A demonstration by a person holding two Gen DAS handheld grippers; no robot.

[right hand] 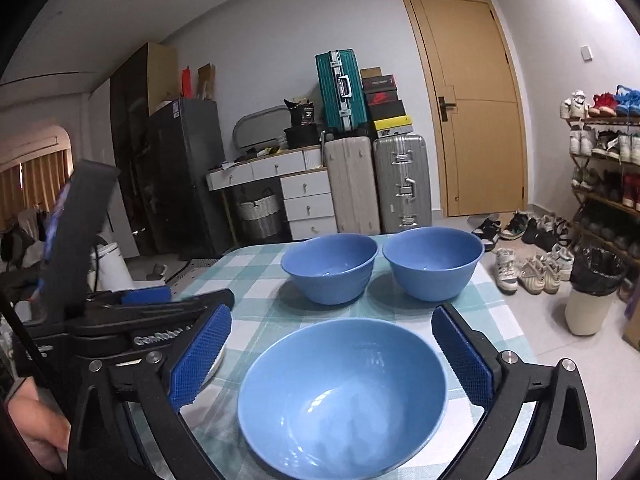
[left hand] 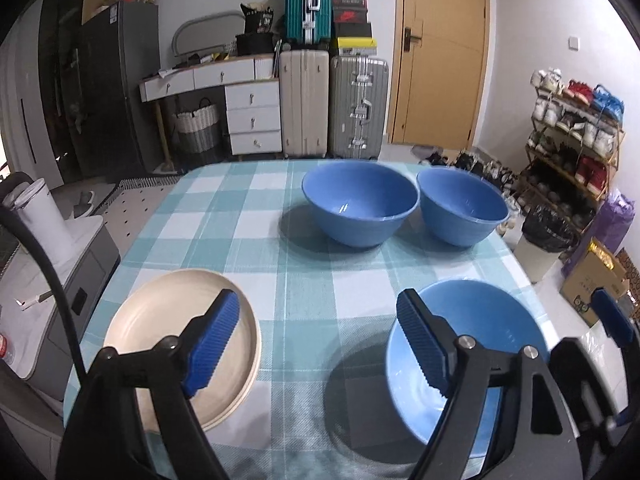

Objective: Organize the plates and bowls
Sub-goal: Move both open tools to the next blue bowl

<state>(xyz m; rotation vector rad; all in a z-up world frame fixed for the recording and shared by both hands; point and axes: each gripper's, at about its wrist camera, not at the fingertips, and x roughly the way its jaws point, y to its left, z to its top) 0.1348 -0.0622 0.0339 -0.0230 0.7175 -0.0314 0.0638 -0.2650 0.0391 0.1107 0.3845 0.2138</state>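
Roughly sorted so far: plates on one side, bowls on the other, judging by how things lie now.
Landmark: the near bowl (right hand: pixel 342 396), blue, upright on the checked table (left hand: pixel 256 216).
Plates (left hand: pixel 182 344): cream, well left of the near bowl, at the table's near left edge; they look like two stacked, one rim showing under the other.
Left gripper (left hand: pixel 316 344): jaws wide apart and holding nothing; its left pad hangs over the plates, its right pad over the near bowl's left rim. Whether either pad touches anything I cannot tell.
Near bowl: alone, nothing inside it, not nested with the others.
Right gripper (right hand: pixel 332 364): jaws spread as wide as they go, one pad on each side of the near bowl, both clear of its rim; not gripping.
Mid bowl (right hand: pixel 330 268): beyond the near bowl, slightly left, upright and unfilled.
Far bowl (right hand: pixel 434 262): beyond the near bowl, slightly right, just beside the mid bowl, rims close but apart.
Done: plates appear gathered into one pile.
Left: three bowls stand separately; stacking them into one nest seems the remaining work, probably starting with the near bowl.
Risk: smooth, flared bowl walls could slip from the pads.
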